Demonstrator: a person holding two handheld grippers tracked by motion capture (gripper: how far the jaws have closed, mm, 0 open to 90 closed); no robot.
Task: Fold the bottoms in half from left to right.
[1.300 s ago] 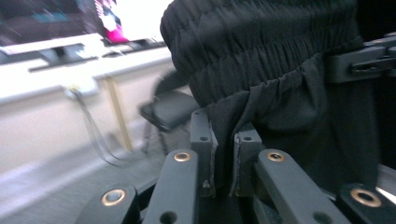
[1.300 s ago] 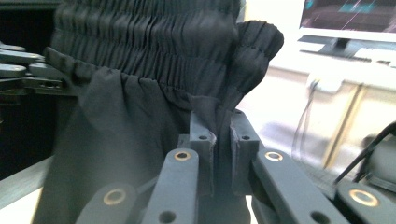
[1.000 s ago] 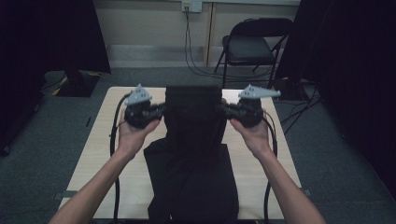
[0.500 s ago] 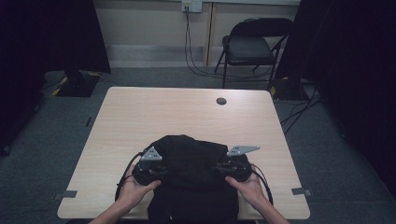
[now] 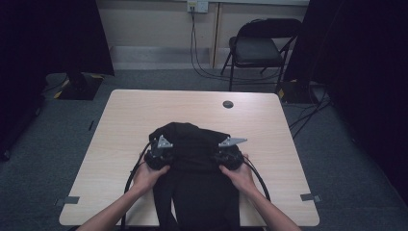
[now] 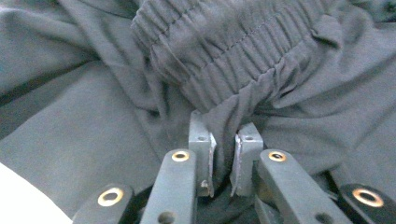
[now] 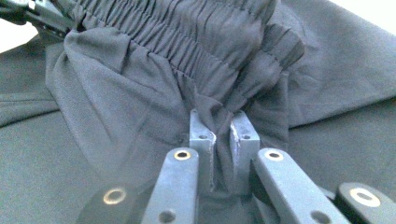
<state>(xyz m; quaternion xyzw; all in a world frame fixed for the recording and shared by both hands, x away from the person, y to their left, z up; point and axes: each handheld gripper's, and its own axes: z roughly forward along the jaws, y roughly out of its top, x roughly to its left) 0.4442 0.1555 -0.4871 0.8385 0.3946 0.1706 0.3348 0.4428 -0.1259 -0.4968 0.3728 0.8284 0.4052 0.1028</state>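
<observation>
Black trousers [image 5: 195, 154] with an elastic waistband [image 6: 224, 51] lie bunched on the near half of the light wooden table [image 5: 120, 125], their legs hanging over the front edge. My left gripper [image 5: 159, 156] is shut on a fold of the fabric just under the waistband, cloth pinched between its pads [image 6: 223, 161]. My right gripper [image 5: 228, 156] is shut on the other side of the waist in the same way [image 7: 223, 154], the gathered waistband [image 7: 187, 42] just beyond it. Both grippers sit low at the table, a hand behind each.
A small dark round disc [image 5: 228, 104] sits near the table's far edge. A folding chair [image 5: 262, 48] stands beyond the table. Cables [image 5: 260, 178] trail from both grippers toward the front edge. Grey tape marks [image 5: 312, 197] lie on the floor by the near corners.
Both grippers came down and toward the front edge with the trousers, which were held up stretched and now lie crumpled on the table. The far table surface and the disc are uncovered.
</observation>
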